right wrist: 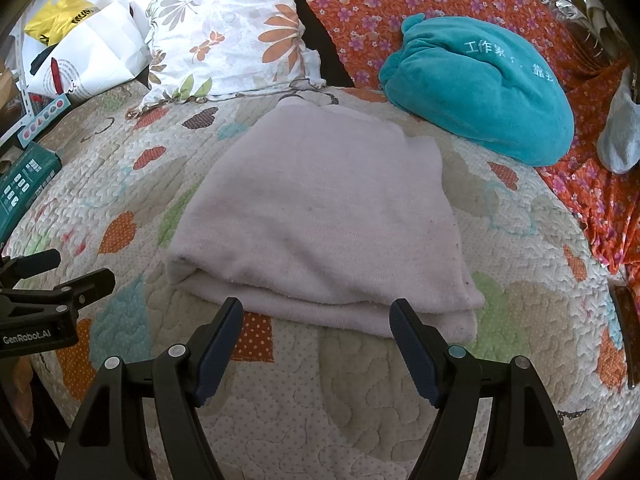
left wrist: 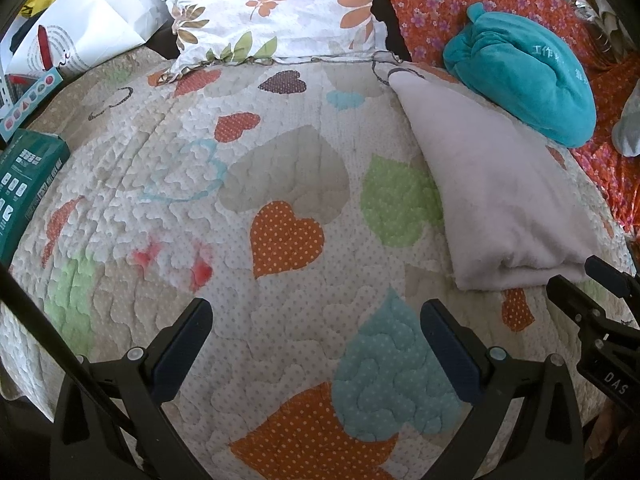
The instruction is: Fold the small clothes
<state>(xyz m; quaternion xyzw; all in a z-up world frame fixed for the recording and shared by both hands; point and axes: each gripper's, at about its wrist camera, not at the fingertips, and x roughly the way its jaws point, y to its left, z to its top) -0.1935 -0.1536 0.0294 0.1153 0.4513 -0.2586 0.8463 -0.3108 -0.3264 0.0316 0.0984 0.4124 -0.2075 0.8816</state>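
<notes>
The pale pink garment point(right wrist: 320, 216) lay folded into a compact stack on the heart-patterned quilt point(right wrist: 360, 400), its doubled edge facing the grippers, a position that left the layered fold within easy reach. The right gripper point(right wrist: 316, 344) stood just short of that edge with its jaws spread wide and nothing between them, so the cloth rested under its own weight. The left gripper point(left wrist: 316, 344) was likewise wide and empty, held over bare quilt to the left of the garment, clear of the fold. A teal plush bundle point(right wrist: 480, 92) sat behind the garment, touching its far corner in the left wrist view, and a floral pillow point(right wrist: 228, 32) lay beyond. Judged from this layout, the fold appeared complete.
</notes>
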